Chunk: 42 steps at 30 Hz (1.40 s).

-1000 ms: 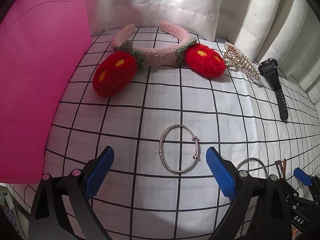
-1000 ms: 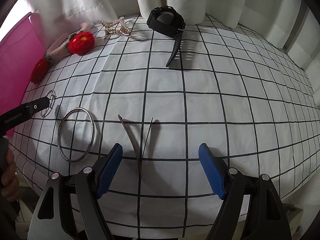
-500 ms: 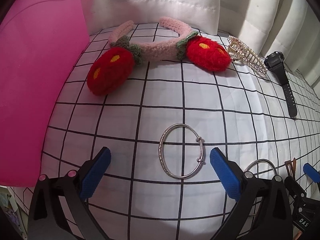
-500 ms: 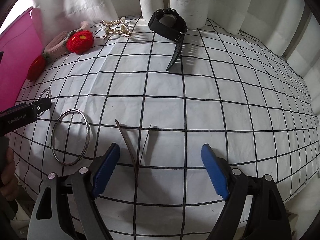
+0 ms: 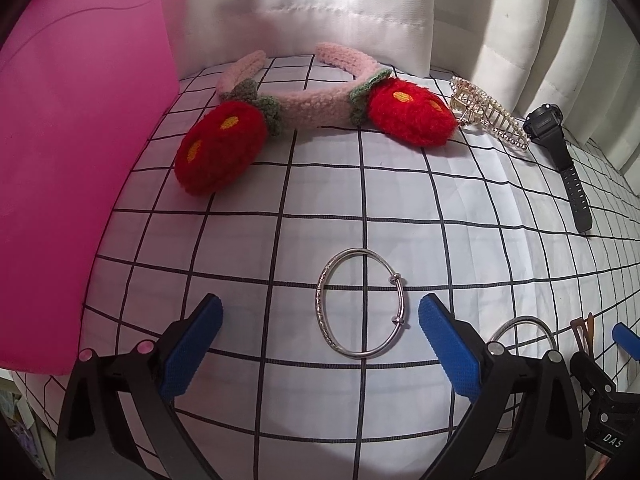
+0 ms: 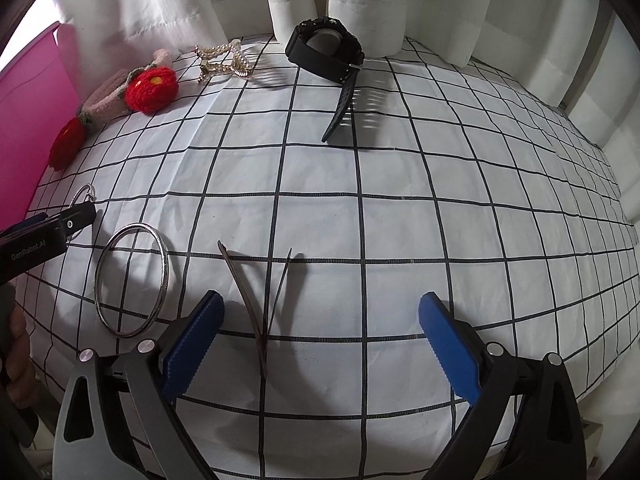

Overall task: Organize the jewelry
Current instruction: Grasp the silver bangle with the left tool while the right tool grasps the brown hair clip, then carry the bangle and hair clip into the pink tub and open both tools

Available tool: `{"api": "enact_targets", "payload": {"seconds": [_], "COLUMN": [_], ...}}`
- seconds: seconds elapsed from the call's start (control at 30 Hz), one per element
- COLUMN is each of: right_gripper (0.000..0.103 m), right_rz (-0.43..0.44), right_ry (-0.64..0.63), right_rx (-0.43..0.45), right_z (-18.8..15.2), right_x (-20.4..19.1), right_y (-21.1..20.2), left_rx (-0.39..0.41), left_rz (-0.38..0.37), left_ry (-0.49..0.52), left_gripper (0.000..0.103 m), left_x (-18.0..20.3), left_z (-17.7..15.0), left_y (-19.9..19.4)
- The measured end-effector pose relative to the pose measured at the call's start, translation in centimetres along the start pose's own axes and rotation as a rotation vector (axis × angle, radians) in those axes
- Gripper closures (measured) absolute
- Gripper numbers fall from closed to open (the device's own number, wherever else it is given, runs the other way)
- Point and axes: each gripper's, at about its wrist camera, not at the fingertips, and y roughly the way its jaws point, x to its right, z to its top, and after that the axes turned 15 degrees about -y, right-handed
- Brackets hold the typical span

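Pink panel [image 5: 72, 160] fills the left edge of the left wrist view, standing against the white checked cloth [image 5: 460, 216]. Next along the back, a pink knitted headband [image 5: 308, 108] with two red fuzzy strawberries lies flat by the curtain [image 5: 360, 4]. Just right of it, touching the right strawberry, a gold pearl claw clip [image 5: 486, 118]. Then a black watch [image 5: 560, 152], strap trailing toward the camera.

Near edge, left wrist view: left gripper [image 5: 320, 340] has jaws spread wide, nothing held. A silver bangle [image 5: 362, 303] lies flat on the cloth between the blue pads and a little ahead of them, apart from both. Behind the right finger, a second bangle [image 5: 524, 330], partly hidden. Far right, a brown hair clip [image 5: 582, 330], only its tips visible.

Right wrist view: the left gripper's finger pokes in at the left edge, with part of a hand [image 6: 16, 356] below it. Second bangle flat on the cloth, left of the right gripper [image 6: 320, 340]. The hair clip lies open in a V near the left pad, not touching it. Right gripper's jaws have just been opening and now stand wide, gripping nothing. Watch and claw clip sit well apart at the back.
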Motion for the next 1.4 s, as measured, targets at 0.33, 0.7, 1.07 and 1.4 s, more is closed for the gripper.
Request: {"api": "enact_targets", "payload": {"seconds": [0.33,0.7,1.07,1.4], "right_gripper": [0.043,0.087,0.088,0.088], "right_rz": [0.027,0.044,0.105,0.113], "right_ry": [-0.08,-0.138,-0.099,-0.117], "right_rx": [0.03,0.044,0.062,0.126], "right_z": [0.3,0.7,1.2,3.3], "right_x": [-1.7,-3.0,-2.7,-2.4], "right_y": [-0.9,-1.3,-2.1,-5.3], "left_rx": [0.002,0.003,-0.026,0.029], "left_rz": [-0.033,-0.066,-0.084,-0.121], "left_ry": [0.044,0.057,-0.014,-0.038], "left_gripper": [0.035,0.062,0.062,0.063], "left_x": [1.0,1.0,-0.7,-0.8], "left_z": [-0.5,-1.0,-0.7,0.8], "left_y": [-0.7,-0.9,-2.0,-6.2]}}
